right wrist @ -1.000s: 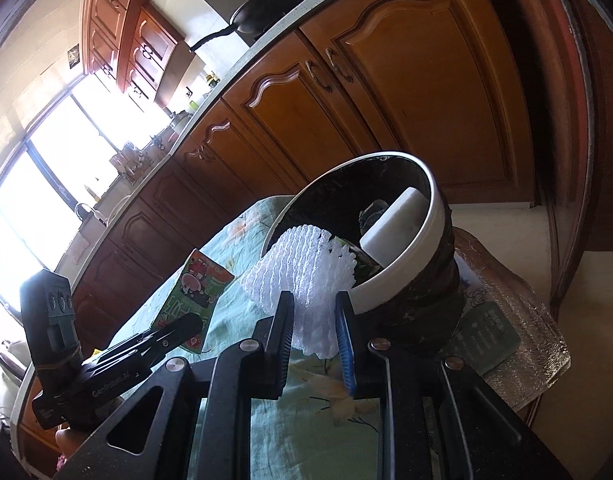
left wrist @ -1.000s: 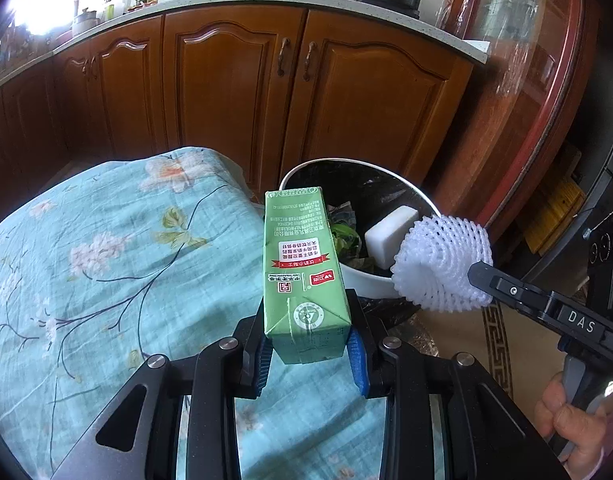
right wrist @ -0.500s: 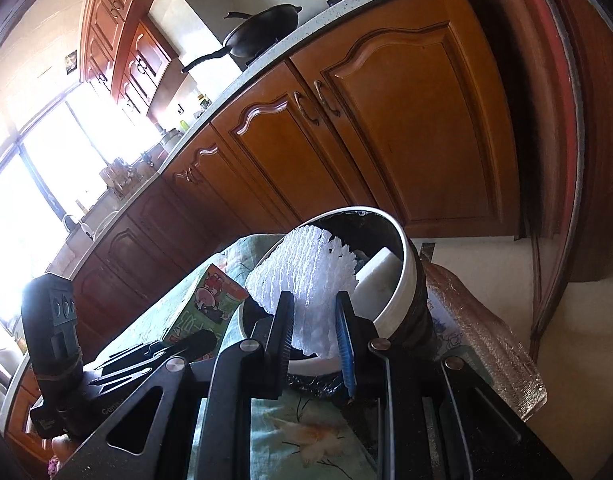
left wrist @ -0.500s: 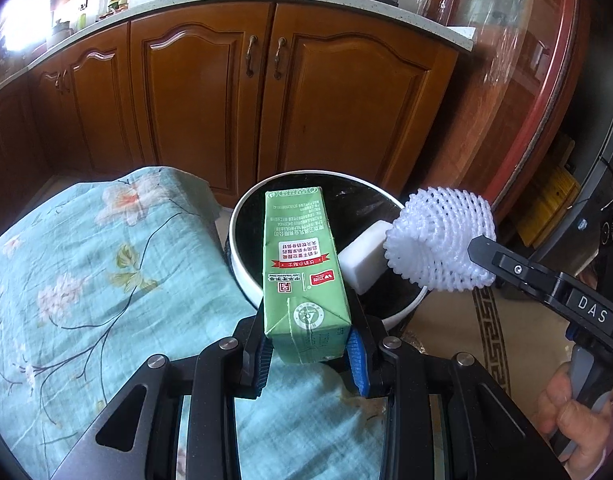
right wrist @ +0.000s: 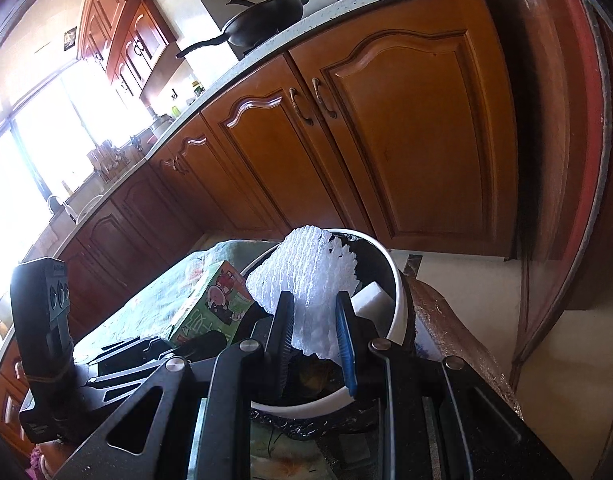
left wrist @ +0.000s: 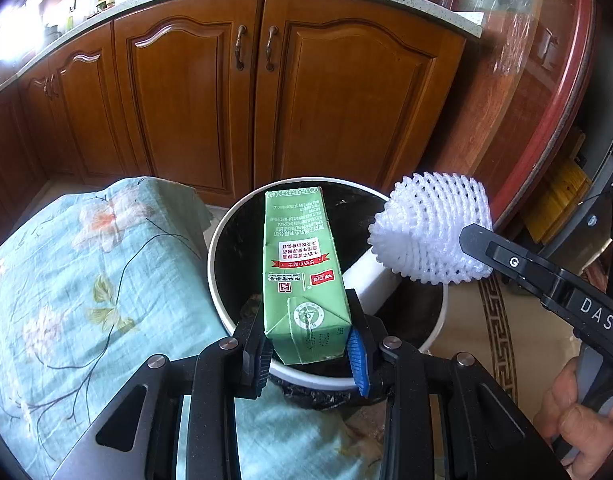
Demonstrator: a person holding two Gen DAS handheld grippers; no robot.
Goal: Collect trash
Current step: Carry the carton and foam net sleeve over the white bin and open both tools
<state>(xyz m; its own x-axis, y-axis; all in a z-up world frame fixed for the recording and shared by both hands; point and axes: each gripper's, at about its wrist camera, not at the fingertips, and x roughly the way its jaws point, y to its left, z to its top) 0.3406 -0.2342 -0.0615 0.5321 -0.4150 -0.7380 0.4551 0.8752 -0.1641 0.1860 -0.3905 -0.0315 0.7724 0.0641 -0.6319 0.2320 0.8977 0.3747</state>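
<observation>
My left gripper [left wrist: 310,350] is shut on the lower end of a green drink carton [left wrist: 302,268], which hangs over the mouth of a round white-rimmed bin [left wrist: 216,280] lined with a black bag. My right gripper [right wrist: 314,336] is shut on a white foam fruit net [right wrist: 306,276], held above the bin's rim [right wrist: 398,300]; the same net [left wrist: 430,228] shows at the right of the left wrist view. A white block [left wrist: 370,284] leans inside the bin. The carton [right wrist: 214,308] and the left gripper [right wrist: 146,356] appear at the left of the right wrist view.
A table under a teal floral cloth [left wrist: 86,280] lies left of the bin. Brown wooden cabinet doors [left wrist: 234,92] stand close behind. A person's hand [left wrist: 578,412] holds the right gripper's handle. A plastic-wrapped red cabinet [left wrist: 538,80] stands to the right, above a patterned floor [left wrist: 498,328].
Both grippers have moved from beside the table to over the bin's mouth, carrying the carton and the foam net. The cabinets look nearer. Neither grip has changed.
</observation>
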